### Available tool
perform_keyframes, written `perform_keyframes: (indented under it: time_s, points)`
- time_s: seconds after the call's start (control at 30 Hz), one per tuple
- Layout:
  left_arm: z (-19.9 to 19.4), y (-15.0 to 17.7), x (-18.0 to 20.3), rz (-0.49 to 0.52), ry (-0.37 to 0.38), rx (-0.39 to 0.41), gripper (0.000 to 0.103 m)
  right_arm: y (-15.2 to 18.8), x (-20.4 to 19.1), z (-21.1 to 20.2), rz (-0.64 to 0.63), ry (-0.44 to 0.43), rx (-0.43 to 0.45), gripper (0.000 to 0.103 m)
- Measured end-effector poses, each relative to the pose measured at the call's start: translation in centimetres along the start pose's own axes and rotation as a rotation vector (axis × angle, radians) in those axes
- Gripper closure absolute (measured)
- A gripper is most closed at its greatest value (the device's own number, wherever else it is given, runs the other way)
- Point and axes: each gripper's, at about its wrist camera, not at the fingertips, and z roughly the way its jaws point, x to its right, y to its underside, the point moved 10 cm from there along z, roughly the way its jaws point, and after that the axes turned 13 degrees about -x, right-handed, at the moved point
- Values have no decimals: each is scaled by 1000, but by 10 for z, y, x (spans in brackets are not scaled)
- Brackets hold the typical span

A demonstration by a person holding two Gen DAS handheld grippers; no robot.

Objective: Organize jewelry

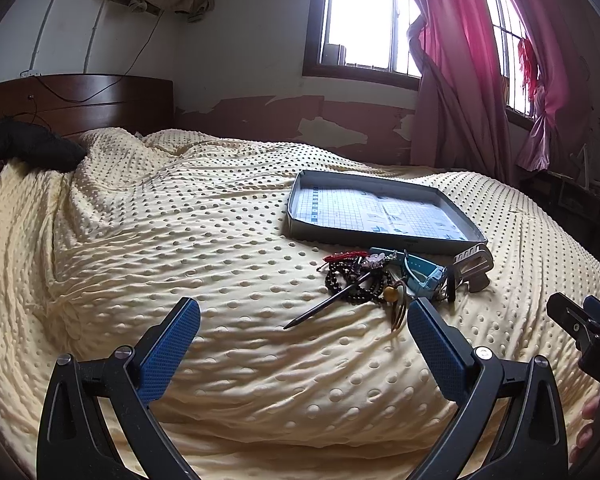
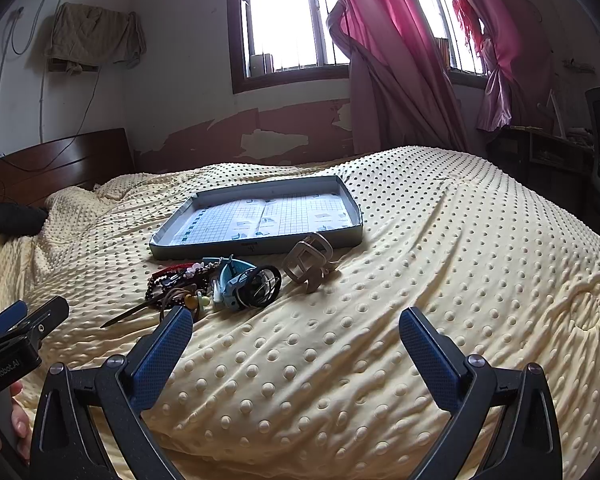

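Note:
A heap of jewelry lies on the yellow dotted bedspread (image 1: 180,216) just in front of a shallow grey tray (image 1: 384,240) lined with grid paper. The heap holds dark bead bracelets (image 1: 340,280), a red cord (image 1: 346,257), a dark hair stick (image 1: 324,300), a blue watch (image 1: 422,276), black hair ties (image 2: 260,286) and a beige claw clip (image 1: 474,266). The tray (image 2: 256,246) holds no jewelry. My left gripper (image 1: 304,320) hovers open short of the heap, slightly to its left. My right gripper (image 2: 296,328) is open too, short of the clip (image 2: 308,264).
A dark wooden headboard (image 1: 80,100) and a black cloth (image 1: 24,144) are at the far left. Pink curtains (image 1: 452,60) hang by the barred windows behind the bed. A dark desk (image 2: 548,160) stands at the right. Bare bedspread (image 2: 460,240) spreads right of the tray.

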Motion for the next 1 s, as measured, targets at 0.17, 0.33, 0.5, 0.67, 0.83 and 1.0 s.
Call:
perform_keyframes:
  time_s: [0.17,0.33,0.5,0.67,0.83,1.0]
  points:
    - [0,0,1,-1,0,-2,1,0,0,0,-1,1,0,0]
    - [0,0,1,-1,0,-3,1,0,0,0,-1,1,-2,0]
    - [1,0,1,-1,0,-5,1,2,1,1,0,6,-5,0]
    - [1,1,2,-8,7,-6,1,2,2,2,1,12,-7,0]
    - [1,1,3,-15,18,-10,1,0,11,0,9,63,1,0]
    - [2,-2,2,-28,41,-21,1,-19,26,-6,-3,41,-7,0]
